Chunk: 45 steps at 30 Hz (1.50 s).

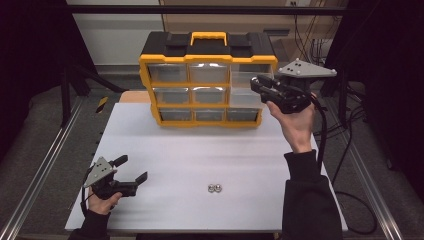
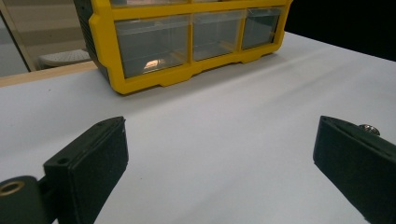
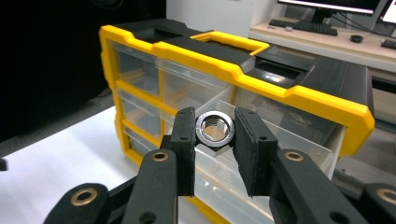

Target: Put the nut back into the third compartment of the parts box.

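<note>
The right gripper point(image 1: 259, 85) is raised off the counter point(image 1: 165, 150) at the right end of the drawer cabinet point(image 1: 207, 80), level with its upper rows, the hand point(image 1: 295, 122) under it with the wrist bent up and a dark sleeve point(image 1: 307, 200) running back to the near edge. Its fingers point(image 3: 184, 140) are clenched on a nut point(image 3: 215, 129), pressing its two sides. In the right gripper view the nut hangs in front of a clear drawer point(image 3: 280, 140) that is pulled out from the cabinet's top row at that end.

The left gripper point(image 1: 134, 170) lies low over the near left corner of the counter, pointing right and slightly away from the person, with the left hand point(image 1: 102, 202) behind it. Its fingers point(image 2: 88, 163) are released, spread wide with bare counter between them.

Two more nuts point(image 1: 215, 188) sit side by side, touching, near the front edge of the counter, well apart from both grippers. One of them peeks over the right finger in the left gripper view.

The cabinet stands upright at the back of the counter. It has a yellow plastic frame, a black top with a yellow handle point(image 1: 208, 36), and three rows of see-through drawers. The nut is shiny metal, six-sided with a threaded hole. The counter is smooth and white, the fingers matte black with flat pads.
</note>
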Tool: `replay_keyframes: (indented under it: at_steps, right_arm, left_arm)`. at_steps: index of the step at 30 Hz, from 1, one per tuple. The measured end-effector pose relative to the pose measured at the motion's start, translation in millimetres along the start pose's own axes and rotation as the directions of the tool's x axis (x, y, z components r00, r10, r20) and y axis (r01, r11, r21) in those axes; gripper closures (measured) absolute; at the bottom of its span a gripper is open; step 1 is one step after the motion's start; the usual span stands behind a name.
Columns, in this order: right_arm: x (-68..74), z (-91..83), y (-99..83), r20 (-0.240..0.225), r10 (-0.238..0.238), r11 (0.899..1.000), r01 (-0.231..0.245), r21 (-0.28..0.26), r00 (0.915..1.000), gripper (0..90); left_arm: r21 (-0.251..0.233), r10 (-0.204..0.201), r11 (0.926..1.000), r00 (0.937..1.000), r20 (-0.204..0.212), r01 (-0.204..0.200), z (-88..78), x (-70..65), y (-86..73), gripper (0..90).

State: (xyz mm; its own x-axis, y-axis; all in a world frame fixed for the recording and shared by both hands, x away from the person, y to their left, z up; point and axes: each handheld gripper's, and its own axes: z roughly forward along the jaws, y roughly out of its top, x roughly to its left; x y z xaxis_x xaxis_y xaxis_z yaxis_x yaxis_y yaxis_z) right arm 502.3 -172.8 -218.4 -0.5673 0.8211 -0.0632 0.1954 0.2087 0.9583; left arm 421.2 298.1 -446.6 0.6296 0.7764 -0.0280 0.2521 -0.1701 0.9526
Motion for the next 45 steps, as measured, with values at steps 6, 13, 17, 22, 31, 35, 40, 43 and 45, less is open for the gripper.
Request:
replay_keyframes:
  at_steps: [6, 13, 17, 22, 31, 35, 40, 43, 45]
  right_arm:
    - [-7.9, 21.4, -1.5, 0.026, 0.013, 0.999, -0.014, 0.045, 0.9996, 70.2]
    - [-10.8, 40.3, -4.3, 0.062, 0.007, 0.994, -0.014, 0.108, 0.9980, 70.2]
    - [-13.6, 45.7, -6.0, 0.085, 0.019, 0.991, -0.030, 0.130, 0.9962, 70.1]
    - [-19.2, 48.7, -6.3, 0.114, 0.035, 0.986, -0.053, 0.159, 0.9929, 70.1]
    - [-26.8, 53.3, -4.9, 0.179, 0.047, 0.970, -0.088, 0.225, 0.9826, 69.6]
    - [-26.8, 49.8, -2.1, 0.181, 0.041, 0.979, -0.076, 0.188, 0.9826, 59.8]
    - [-23.7, 36.8, 4.7, 0.167, 0.037, 0.992, -0.056, 0.112, 0.9853, 47.5]
    - [-15.9, 17.8, 9.4, 0.169, 0.035, 0.999, -0.040, 0.027, 0.9850, 32.5]
    - [-10.7, 8.9, 9.6, 0.170, 0.037, 0.999, -0.036, -0.004, 0.9848, 22.2]
  left_arm:
    - [0.001, -0.001, 1.0000, 1.0000, -0.001, 0.001, 0.0, 0.5, -0.1, 3.1]
    - [0.001, -0.001, 1.0000, 1.0000, -0.001, 0.001, 0.0, 0.6, -0.1, 3.1]
    - [0.001, -0.001, 1.0000, 1.0000, -0.001, 0.001, 0.1, 0.5, -0.2, 3.1]
    - [0.002, 0.000, 1.0000, 1.0000, 0.000, 0.000, 0.5, 0.3, -0.3, 3.1]
    - [0.004, -0.002, 1.0000, 1.0000, -0.001, 0.002, 0.8, 0.5, -0.5, 3.2]
    - [0.003, -0.003, 1.0000, 1.0000, -0.002, 0.003, 0.5, 0.7, -0.5, 3.2]
    - [0.003, -0.003, 1.0000, 1.0000, -0.003, 0.003, 0.4, 0.8, -0.5, 3.2]
    - [0.001, -0.003, 1.0000, 1.0000, -0.002, 0.003, 0.2, 0.6, -0.4, 3.2]
    - [0.001, -0.003, 1.0000, 1.0000, -0.003, 0.003, 0.3, 0.6, -0.4, 3.2]
